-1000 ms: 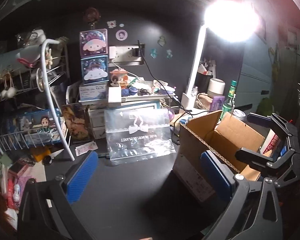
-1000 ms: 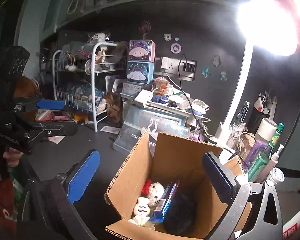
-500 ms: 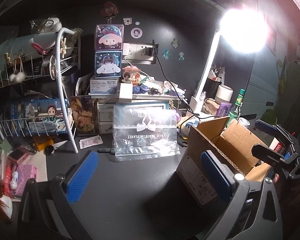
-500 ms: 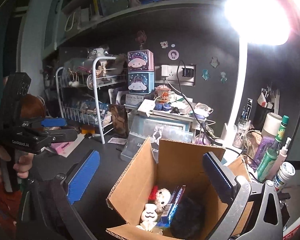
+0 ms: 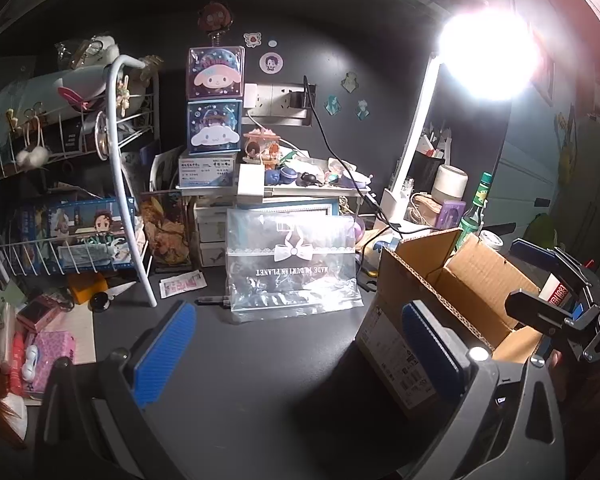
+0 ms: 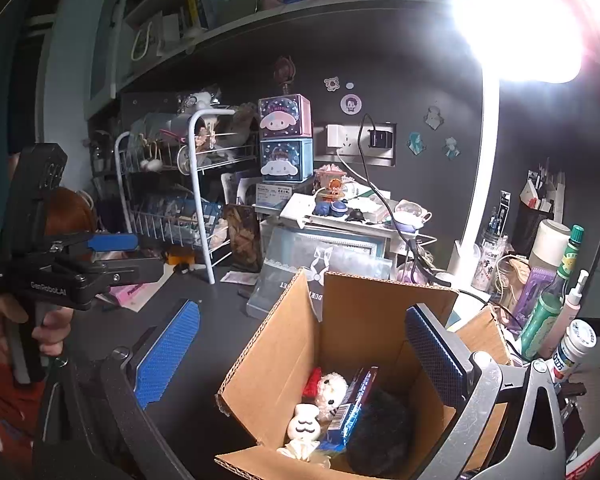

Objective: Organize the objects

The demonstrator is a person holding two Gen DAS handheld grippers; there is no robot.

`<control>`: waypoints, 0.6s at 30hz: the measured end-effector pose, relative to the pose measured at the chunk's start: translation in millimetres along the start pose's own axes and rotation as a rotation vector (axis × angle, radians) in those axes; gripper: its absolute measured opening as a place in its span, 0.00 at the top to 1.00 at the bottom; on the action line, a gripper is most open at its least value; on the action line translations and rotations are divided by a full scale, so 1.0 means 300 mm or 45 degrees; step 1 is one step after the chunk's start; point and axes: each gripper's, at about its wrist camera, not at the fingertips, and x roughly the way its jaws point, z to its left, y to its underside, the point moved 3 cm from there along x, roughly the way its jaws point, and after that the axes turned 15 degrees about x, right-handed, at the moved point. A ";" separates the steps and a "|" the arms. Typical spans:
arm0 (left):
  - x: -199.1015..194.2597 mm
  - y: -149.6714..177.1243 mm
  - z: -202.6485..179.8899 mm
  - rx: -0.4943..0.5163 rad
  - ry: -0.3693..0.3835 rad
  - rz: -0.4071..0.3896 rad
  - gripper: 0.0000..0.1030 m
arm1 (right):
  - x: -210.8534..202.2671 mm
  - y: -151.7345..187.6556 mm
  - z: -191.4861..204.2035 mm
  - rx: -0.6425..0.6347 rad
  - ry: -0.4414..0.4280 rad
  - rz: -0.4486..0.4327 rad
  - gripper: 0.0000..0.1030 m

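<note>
Box: the open brown corrugated cardboard box (image 6: pixel 364 360) sat on the dark desk directly under the right gripper (image 6: pixel 304 356), its far wall between the two blue pads; in the left view it lay beside and beyond the right-hand finger
Contents: a small white plush with a red bow (image 6: pixel 328 390), a white moustached figurine (image 6: pixel 306 426), a blue packet (image 6: pixel 356 398) and a dark fuzzy lump (image 6: pixel 380 436) lay loose on the bottom
Handling: the box looked light and fairly stiff, but its flaps would likely bend; a side wall or a lower corner seemed the safer hold. The toys looked soft and light, the figurine possibly fragile
Right gripper: fingers spread wide, gripping nothing
Left gripper (image 5: pixel 300 348): fingers released and empty above bare desk
Ahead of left fingers: a clear plastic pouch with a white bow print (image 5: pixel 292 264) stood just beyond the tips, thin, slippery and floppy, best pinched at its upper edge
Farther out: white wire rack (image 5: pixel 116 184) past the left-hand finger, glaring white desk lamp (image 5: pixel 484 56) past the right-hand one
</note>
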 end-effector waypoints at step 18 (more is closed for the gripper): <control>0.010 -0.002 -0.003 0.006 -0.001 0.004 0.01 | 0.005 0.004 0.002 0.018 -0.035 0.014 0.00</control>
